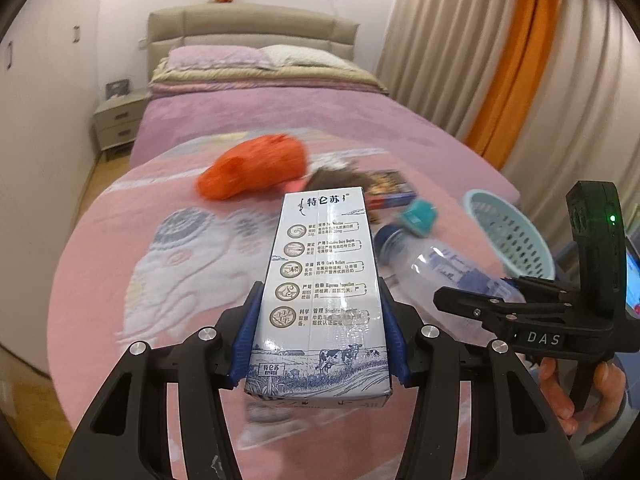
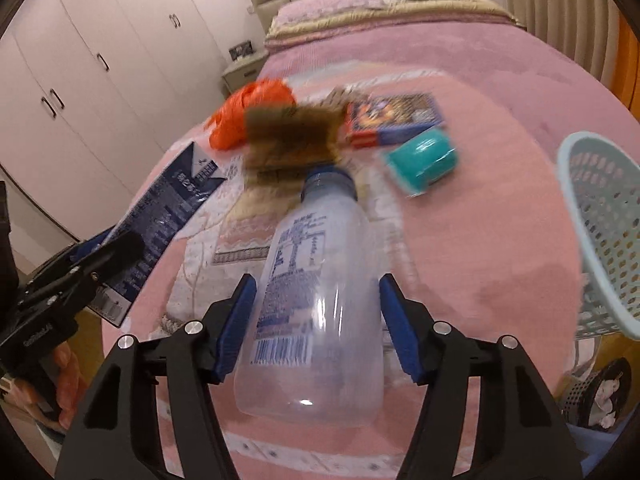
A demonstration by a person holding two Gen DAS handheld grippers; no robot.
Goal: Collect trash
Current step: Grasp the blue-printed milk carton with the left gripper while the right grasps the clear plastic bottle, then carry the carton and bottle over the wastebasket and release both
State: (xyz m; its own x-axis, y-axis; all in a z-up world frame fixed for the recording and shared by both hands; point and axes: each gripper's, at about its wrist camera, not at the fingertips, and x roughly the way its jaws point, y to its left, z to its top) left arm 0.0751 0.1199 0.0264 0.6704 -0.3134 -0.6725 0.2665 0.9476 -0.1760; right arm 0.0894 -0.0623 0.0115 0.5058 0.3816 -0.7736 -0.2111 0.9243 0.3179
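Observation:
My left gripper (image 1: 320, 320) is shut on a white and blue milk carton (image 1: 320, 288) and holds it above the pink bed cover. My right gripper (image 2: 316, 320) is shut on a clear plastic bottle (image 2: 316, 300) with a blue cap; the bottle also shows in the left wrist view (image 1: 440, 264). The carton shows at the left of the right wrist view (image 2: 160, 224). On the bed lie an orange plastic bag (image 1: 256, 168), a brown crumpled thing (image 2: 288, 140), a blue and red box (image 2: 396, 120) and a teal roll (image 2: 424, 160).
A light blue perforated basket (image 2: 604, 232) stands at the bed's right edge. A dark bin (image 2: 596, 396) with white paper sits on the floor below it. Pillows and headboard are at the far end, a nightstand (image 1: 116, 120) to the left, curtains to the right.

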